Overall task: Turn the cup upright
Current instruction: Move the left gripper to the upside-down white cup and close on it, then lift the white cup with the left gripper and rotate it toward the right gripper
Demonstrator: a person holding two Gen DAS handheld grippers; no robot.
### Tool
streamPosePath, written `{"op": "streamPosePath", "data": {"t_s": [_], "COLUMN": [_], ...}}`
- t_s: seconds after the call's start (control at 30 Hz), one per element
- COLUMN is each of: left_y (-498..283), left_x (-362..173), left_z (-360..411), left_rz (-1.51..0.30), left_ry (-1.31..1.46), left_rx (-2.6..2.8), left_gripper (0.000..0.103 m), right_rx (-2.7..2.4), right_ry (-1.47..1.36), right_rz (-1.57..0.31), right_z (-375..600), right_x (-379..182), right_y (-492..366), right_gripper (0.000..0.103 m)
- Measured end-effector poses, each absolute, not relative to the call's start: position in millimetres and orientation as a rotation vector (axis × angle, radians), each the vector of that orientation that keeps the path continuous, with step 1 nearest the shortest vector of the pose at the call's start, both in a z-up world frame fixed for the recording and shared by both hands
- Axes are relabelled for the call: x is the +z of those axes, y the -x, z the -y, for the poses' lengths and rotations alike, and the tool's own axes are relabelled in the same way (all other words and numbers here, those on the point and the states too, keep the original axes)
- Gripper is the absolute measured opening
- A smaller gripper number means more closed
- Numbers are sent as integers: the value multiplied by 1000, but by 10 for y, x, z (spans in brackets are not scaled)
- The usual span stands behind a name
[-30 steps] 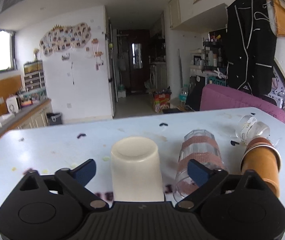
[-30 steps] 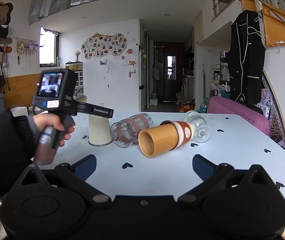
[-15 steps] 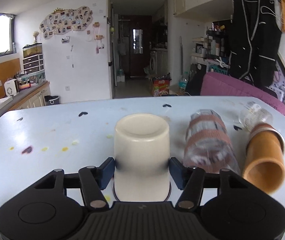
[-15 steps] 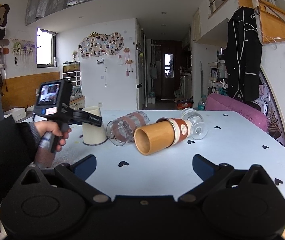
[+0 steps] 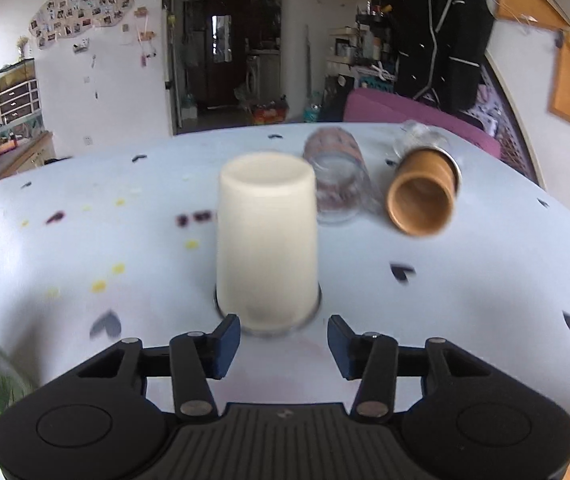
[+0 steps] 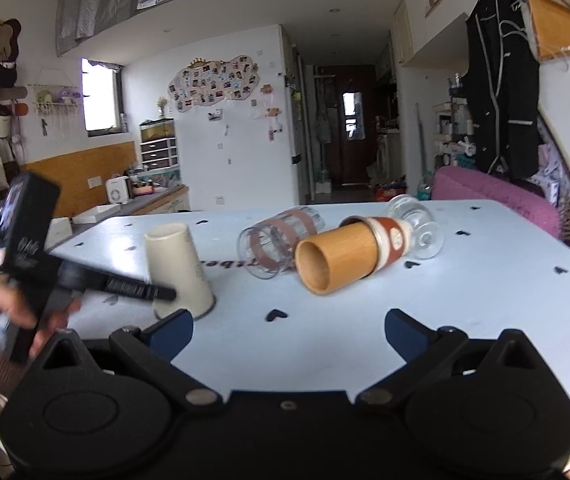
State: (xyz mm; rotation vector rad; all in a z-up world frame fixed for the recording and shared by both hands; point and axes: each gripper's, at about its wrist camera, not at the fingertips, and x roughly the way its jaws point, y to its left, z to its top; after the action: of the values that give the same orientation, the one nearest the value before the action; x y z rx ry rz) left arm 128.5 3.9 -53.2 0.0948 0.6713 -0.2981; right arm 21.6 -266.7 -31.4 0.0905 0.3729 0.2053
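Observation:
A cream cup (image 5: 267, 240) stands upside down on the pale blue table; it also shows in the right wrist view (image 6: 179, 270). My left gripper (image 5: 283, 346) sits just behind the cup's rim, its blue fingers spread a little wider than the cup and not touching it. In the right wrist view the left gripper (image 6: 147, 291) reaches the cup from the left. My right gripper (image 6: 289, 332) is open and empty, low over the table's near side.
A clear glass with reddish bands (image 6: 279, 242), a bamboo cup with a brown sleeve (image 6: 349, 252) and a small clear glass (image 6: 417, 224) lie on their sides to the right of the cream cup. A pink sofa (image 6: 497, 204) stands behind the table (image 6: 445, 300).
My left gripper had closed around the cream cup half a second ago; now its fingers stand apart from it and the gripper has drawn back and risen. The right gripper came closer to the cups.

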Motion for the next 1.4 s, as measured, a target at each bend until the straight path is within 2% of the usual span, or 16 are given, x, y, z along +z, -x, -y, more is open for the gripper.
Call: {"op": "streamPosePath", "data": {"t_s": [0.13,0.2,0.3,0.7,0.83,0.87,0.9,1.17,1.37,1.4], "left_y": [-1189,-1252,-1391,-1967,-2023,-2014,-2001,-1747,-1373,-1318], "left_x": [-465,-360,-213,-99,-125,-132,-132,-97,-88,-85], "left_z": [-48,-45,-29,259,272,270,259,228,212,219], "left_rz": [-631,-594,-532,-562,-582,-578,-579,-607,-619,-620], "left_ry": [-106,-102,-86,-97,-115,-125,-126,-156,-188,-193], "left_rx": [-322,-300,-266,-245,-228,-219,-215,-266,-339,-351], "left_gripper": [53,70,75,75,68,60,60,60,60,60], "right_rx": [238,254,268,308,321,320,319,355,445,465], "right_ry": [-105,-97,-85,-104,-105,-104,-103,-126,-166,-181], "right_rz": [-390,-393,-394,-422,-433,-436,-440,-472,-497,-508], "right_z": [2604,2559,2493,2459,2443,2436,2429,2404,2380,2371], "right_x": [-375,-397,-405,-473,-502,-505,-510,-558,-577,-585], "right_y": [-259,-266,-266,-302,-314,-311,-317,-348,-363,-378], "right_gripper": [103,103,103,102,98,98,97,91,92,95]}}
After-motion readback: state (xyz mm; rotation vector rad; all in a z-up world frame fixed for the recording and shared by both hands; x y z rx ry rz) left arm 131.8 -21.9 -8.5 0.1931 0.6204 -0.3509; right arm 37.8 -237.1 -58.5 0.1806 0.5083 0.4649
